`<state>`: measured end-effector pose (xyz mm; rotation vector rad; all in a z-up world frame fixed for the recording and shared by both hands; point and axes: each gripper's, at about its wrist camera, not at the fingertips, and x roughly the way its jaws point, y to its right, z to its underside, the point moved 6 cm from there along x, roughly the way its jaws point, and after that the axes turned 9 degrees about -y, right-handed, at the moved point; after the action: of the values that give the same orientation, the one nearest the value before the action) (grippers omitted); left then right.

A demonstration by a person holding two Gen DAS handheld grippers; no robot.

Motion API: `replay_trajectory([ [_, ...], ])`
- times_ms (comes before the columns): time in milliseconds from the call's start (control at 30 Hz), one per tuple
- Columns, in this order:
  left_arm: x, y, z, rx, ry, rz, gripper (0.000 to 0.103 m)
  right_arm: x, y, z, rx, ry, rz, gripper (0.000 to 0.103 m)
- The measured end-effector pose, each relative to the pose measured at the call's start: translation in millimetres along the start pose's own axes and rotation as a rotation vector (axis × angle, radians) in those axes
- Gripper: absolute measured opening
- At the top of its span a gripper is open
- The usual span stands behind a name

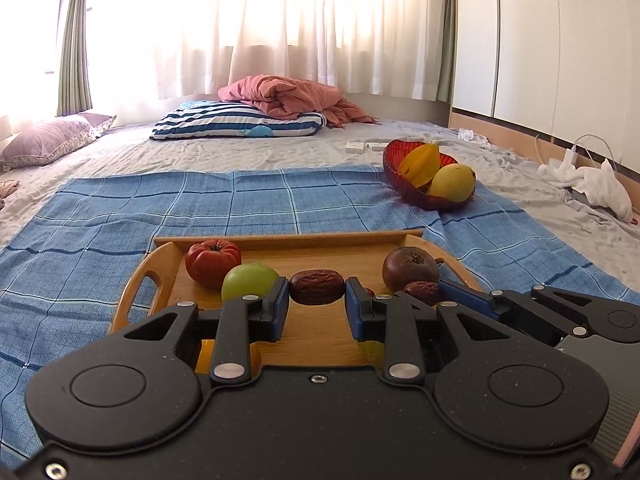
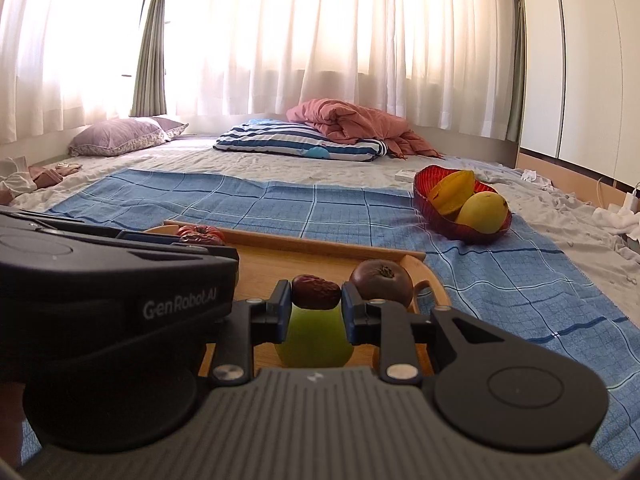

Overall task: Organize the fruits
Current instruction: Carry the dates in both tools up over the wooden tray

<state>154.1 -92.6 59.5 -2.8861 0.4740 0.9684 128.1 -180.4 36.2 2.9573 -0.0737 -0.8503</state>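
Two handheld claws work side by side over a wooden tray (image 1: 256,344) on a blue checked cloth (image 1: 240,204) spread across a bed, each closed around a dried red date. In the left wrist view, the left claw (image 1: 317,300) grips a wrinkled date (image 1: 317,287) between its blue pads, the fruit's long axis running crosswise from finger to finger; the jaws stand only as wide as the date is long, pads touching both ends. In the right wrist view, the right claw (image 2: 316,300) clamps a second date (image 2: 316,291) the same way, directly above a green fruit (image 2: 314,340) resting on the tray (image 2: 320,256).

The relation that matters next, by this reading, is the red glass bowl (image 2: 448,220), which already holds a yellow starfruit (image 2: 452,194) and a mango (image 2: 482,213). It lies ahead and to the right of both claws, well apart from the tray, and the right claw appears the nearer of the two. A dark round fruit (image 2: 382,280) sits just beside the right claw on that side, in the likely path. Left on the tray are a ribbed red tomato (image 1: 213,263) and a green fruit (image 1: 250,286), just beside the left claw's left finger.
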Motion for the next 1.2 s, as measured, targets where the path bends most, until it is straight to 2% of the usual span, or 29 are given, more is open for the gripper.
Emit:
replay_trajectory([
  [400, 23, -19, -19, -0.024, -0.011, -0.015, 0.029, 13, 1, -14, -0.036, 0.005, 0.021, 0.032],
  [600, 43, -35, -30, -0.044, -0.055, 0.005, 0.028, 28, 12, -26, -0.030, -0.005, 0.004, 0.032],
  [867, 77, -49, -49, -0.068, -0.142, 0.053, 0.028, 68, 45, -47, 0.058, -0.133, -0.078, 0.032],
  [1200, 111, -40, -51, -0.066, -0.235, 0.096, 0.028, 104, 52, -41, 0.134, -0.260, -0.170, 0.032],
])
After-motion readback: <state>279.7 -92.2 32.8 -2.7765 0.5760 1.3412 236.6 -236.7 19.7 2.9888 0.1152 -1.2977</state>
